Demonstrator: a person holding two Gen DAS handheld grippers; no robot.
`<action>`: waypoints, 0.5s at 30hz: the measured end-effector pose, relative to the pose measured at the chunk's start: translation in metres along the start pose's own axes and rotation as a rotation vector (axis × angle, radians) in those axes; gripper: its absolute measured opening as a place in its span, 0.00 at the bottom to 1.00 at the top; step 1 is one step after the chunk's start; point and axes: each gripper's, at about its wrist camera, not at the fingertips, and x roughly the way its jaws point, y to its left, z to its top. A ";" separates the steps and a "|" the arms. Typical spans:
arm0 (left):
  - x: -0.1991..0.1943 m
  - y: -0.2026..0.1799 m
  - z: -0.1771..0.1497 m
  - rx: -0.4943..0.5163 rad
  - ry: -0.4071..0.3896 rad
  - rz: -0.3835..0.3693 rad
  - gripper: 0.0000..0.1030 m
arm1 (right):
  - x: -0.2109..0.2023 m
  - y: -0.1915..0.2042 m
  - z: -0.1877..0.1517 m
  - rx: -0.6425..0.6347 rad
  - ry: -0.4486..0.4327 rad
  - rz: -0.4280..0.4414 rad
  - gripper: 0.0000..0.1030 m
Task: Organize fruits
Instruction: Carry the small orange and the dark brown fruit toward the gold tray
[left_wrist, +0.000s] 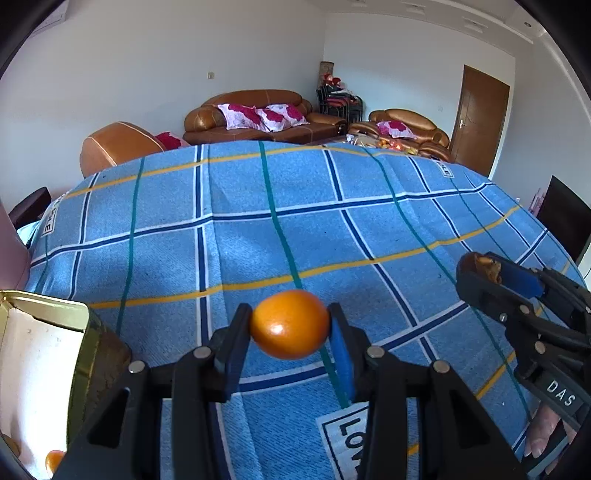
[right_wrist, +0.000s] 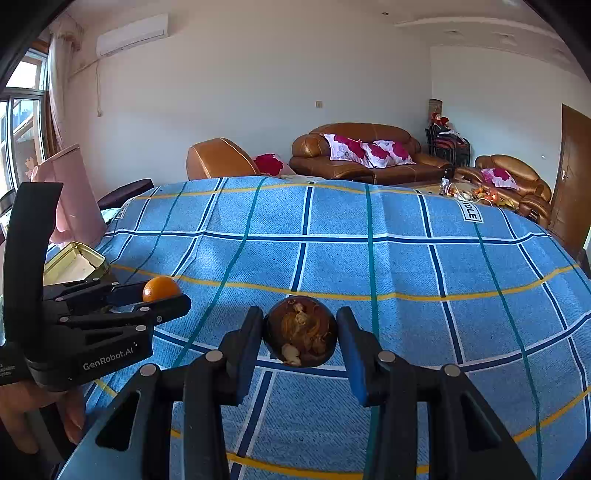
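My left gripper (left_wrist: 290, 323) is shut on a small orange (left_wrist: 290, 325) and holds it above the blue checked cloth (left_wrist: 332, 229). It also shows in the right wrist view (right_wrist: 162, 295), with the orange (right_wrist: 159, 288) between its fingers. My right gripper (right_wrist: 300, 332) is shut on a dark brown mangosteen (right_wrist: 301, 330) with a torn, yellowish top. In the left wrist view the right gripper (left_wrist: 484, 267) is at the right edge. A gold tin box (left_wrist: 44, 373) sits at the left, with another orange (left_wrist: 54, 460) inside.
The gold tin (right_wrist: 75, 260) lies at the table's left edge, beyond my left gripper. A pink lampshade (right_wrist: 74, 192) stands behind it. Brown leather sofas (right_wrist: 365, 155) and a coffee table with clutter (right_wrist: 476, 194) lie beyond the table's far edge.
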 end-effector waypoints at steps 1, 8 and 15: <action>-0.003 -0.001 0.000 0.007 -0.014 0.004 0.42 | -0.001 0.000 0.000 -0.001 -0.006 0.001 0.42; -0.016 -0.009 -0.001 0.047 -0.089 0.011 0.42 | -0.008 0.000 -0.001 0.000 -0.039 0.004 0.42; -0.025 -0.014 -0.004 0.072 -0.130 0.013 0.42 | -0.016 0.003 -0.003 -0.017 -0.077 0.001 0.42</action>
